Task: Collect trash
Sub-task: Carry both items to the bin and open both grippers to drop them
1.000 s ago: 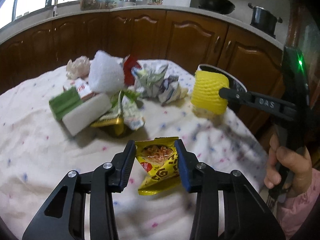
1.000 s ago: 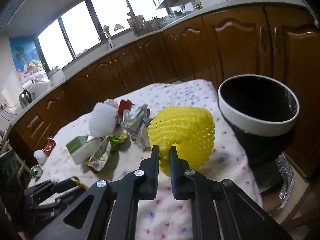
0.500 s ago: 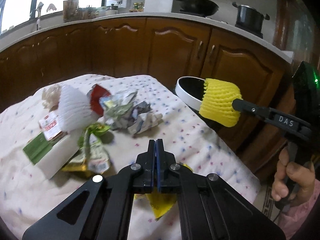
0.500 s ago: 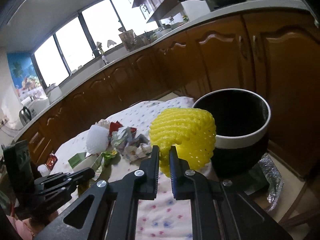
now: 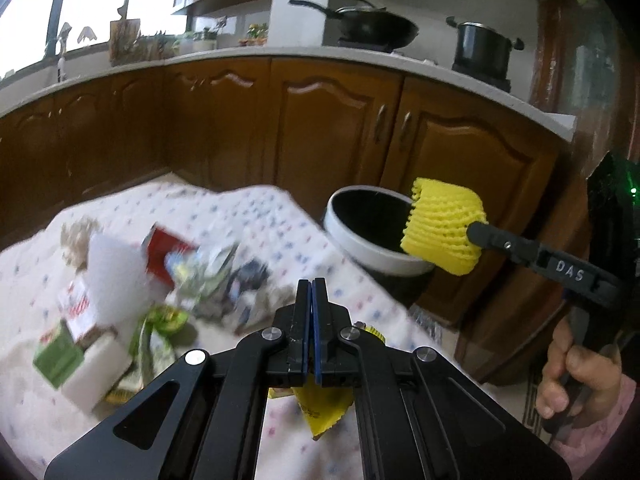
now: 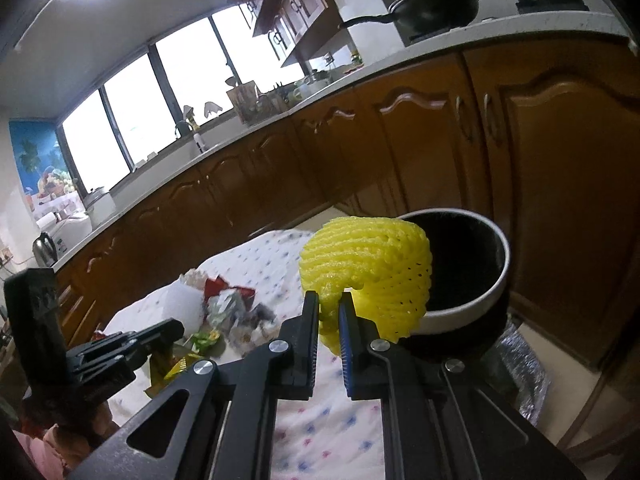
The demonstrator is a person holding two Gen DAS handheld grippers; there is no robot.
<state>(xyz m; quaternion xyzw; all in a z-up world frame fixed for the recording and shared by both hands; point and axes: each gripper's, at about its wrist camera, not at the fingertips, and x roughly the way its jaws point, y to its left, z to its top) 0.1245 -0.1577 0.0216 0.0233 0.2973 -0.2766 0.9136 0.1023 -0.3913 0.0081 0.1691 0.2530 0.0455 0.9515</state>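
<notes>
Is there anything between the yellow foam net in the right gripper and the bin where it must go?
Nothing visible. The right gripper holds the foam net right at the rim of the bin, whose black mouth is open. The other trash lies on the table, away from this path.

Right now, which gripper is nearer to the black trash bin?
The right gripper: its yellow foam net hangs at the rim of the trash bin. The left gripper, shut on a yellow wrapper, is back over the table.
</notes>
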